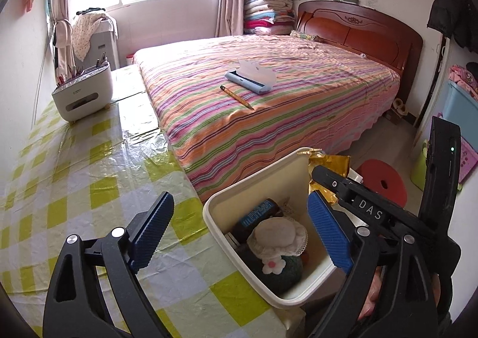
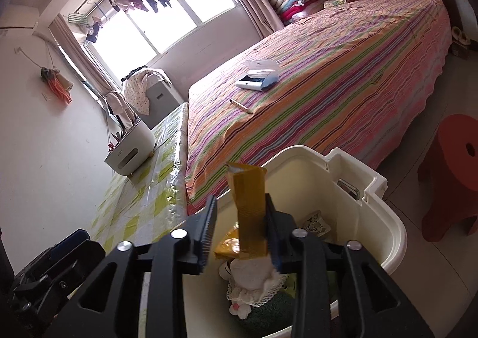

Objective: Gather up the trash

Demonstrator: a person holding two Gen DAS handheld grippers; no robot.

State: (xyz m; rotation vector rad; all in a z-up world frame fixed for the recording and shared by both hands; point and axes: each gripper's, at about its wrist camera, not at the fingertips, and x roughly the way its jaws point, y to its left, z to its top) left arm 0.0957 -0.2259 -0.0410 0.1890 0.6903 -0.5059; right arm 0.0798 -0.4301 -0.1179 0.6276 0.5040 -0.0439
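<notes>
Hand-held gripper (image 1: 343,191) marked "DAS".

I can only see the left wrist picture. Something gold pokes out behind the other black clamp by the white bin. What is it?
Observer: A flat gold wrapper, standing upright between the fingers of the right gripper, over the white bin.
Operator: Is it squeezed tight?
Observer: No. It leans on one pad, and a clear gap separates it from the other pad, so the jaws are open.
Operator: Is anything gold already in the bin?
Observer: Yes, a yellow packet lies just below the wrapper, next to a white lacy item.
</notes>
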